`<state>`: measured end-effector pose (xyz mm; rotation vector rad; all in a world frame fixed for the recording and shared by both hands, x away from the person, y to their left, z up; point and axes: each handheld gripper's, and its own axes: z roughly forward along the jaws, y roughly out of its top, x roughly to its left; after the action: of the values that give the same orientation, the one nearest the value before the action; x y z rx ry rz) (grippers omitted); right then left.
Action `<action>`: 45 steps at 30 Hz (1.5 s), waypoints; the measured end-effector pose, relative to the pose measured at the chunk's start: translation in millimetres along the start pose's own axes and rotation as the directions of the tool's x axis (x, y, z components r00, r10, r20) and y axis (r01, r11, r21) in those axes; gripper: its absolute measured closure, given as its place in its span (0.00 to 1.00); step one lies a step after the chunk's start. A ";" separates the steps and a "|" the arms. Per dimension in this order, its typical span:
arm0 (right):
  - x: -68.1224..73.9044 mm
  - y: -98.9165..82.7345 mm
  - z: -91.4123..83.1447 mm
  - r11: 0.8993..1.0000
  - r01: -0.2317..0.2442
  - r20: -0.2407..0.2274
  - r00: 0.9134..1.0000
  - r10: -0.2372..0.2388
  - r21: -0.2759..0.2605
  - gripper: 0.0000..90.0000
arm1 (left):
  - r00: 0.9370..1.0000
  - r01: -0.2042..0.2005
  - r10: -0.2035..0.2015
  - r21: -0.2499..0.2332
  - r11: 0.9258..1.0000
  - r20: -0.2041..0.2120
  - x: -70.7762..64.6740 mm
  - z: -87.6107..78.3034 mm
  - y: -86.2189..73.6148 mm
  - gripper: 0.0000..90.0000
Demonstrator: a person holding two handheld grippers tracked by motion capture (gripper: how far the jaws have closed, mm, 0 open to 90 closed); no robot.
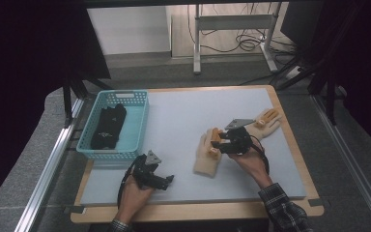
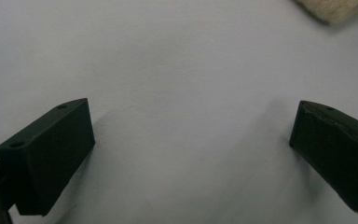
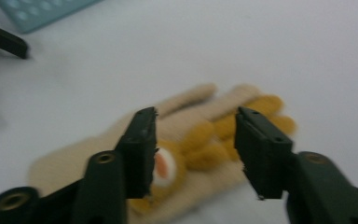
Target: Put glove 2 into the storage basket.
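Note:
A beige knit glove (image 1: 207,157) with orange-yellow finger pads lies flat at the table's middle right. My right gripper (image 1: 216,143) hovers over its fingers. In the right gripper view the jaws (image 3: 195,114) stand apart above the glove (image 3: 205,140), and neither pad presses on it. A second matching glove (image 1: 266,120) lies farther back on the right, beyond that gripper. My left gripper (image 1: 168,179) rests low near the front left of the mat. It is open (image 2: 191,106) over bare surface, with a corner of the beige glove (image 2: 335,9) ahead of it.
A teal plastic basket (image 1: 123,93) stands at the table's back left with dark gloves (image 1: 107,126) inside. The grey-white mat (image 1: 183,111) covers a wooden table. Table legs and cables stand on the floor beyond.

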<state>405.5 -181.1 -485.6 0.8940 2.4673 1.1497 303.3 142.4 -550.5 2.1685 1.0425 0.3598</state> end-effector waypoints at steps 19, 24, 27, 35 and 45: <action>-0.3 -36.9 0.9 0.986 -0.165 0.025 0.986 0.164 0.001 0.64 | 1.000 -0.002 0.002 0.003 1.000 -0.001 0.3 -0.3 0.0 0.00; 6.1 -40.8 16.2 0.989 -0.136 0.083 0.988 0.132 0.049 0.66 | 1.000 -0.002 0.002 0.002 1.000 -0.001 0.3 -0.3 -0.1 0.00; 8.7 -43.1 16.0 0.989 -0.143 0.096 0.986 0.139 0.036 0.72 | 1.000 -0.003 0.003 0.002 1.000 -0.002 0.2 -0.3 -0.1 0.00; 10.5 -46.0 13.5 0.981 -0.191 0.020 0.982 0.190 0.028 0.98 | 1.000 -0.004 0.004 0.002 1.000 -0.002 0.1 -0.4 -0.1 0.00; -9.0 -31.7 -29.3 0.982 -0.188 0.064 0.980 0.188 -0.004 0.98 | 1.000 -0.001 0.001 -0.001 1.000 -0.003 -0.1 -0.2 -0.2 0.00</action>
<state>385.1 -219.8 -491.0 1.1669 2.3740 1.1578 303.1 142.5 -550.5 2.1682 1.0428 0.3636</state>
